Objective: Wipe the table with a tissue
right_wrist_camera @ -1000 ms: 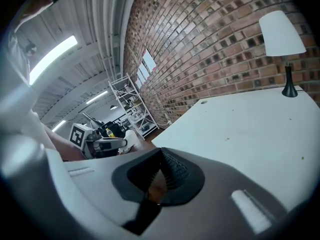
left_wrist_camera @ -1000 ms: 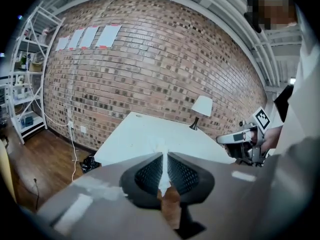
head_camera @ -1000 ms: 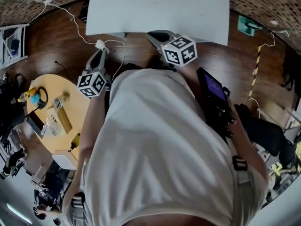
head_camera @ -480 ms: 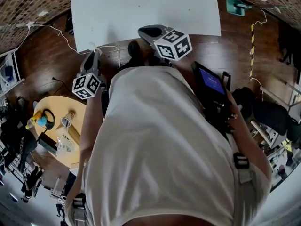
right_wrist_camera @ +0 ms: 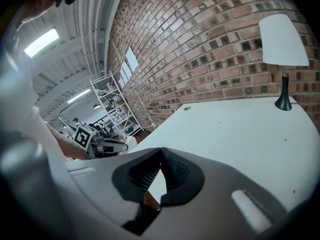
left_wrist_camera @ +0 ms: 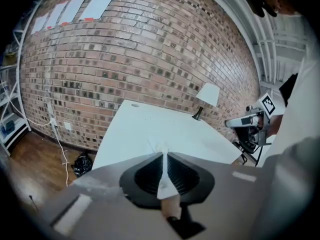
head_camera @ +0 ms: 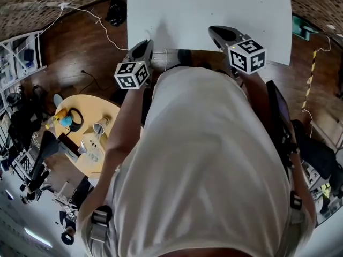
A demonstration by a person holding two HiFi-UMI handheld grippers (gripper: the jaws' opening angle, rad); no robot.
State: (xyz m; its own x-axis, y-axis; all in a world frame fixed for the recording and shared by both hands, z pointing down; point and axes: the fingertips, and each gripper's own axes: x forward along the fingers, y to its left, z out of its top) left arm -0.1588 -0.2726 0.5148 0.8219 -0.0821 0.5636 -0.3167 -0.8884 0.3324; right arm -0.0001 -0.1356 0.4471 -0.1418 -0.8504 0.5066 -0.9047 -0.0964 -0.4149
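— Table finish?
— Table [head_camera: 209, 15]: white, smooth, matt. Floor [head_camera: 69, 52] beside it: dark wood boards with a slight sheen. Wall [left_wrist_camera: 125, 54] behind it: rough red brick.
— And the tissue?
— Tissue [left_wrist_camera: 164, 181]: thin creased white paper, between the black ribbed pads [left_wrist_camera: 147, 176] of the matt grey plastic left gripper [left_wrist_camera: 163, 152].

White table [head_camera: 209, 9], white tissue [left_wrist_camera: 163, 176], red-brown brick wall [left_wrist_camera: 150, 49] w/ pale mortar, dark wood floor [head_camera: 80, 47]
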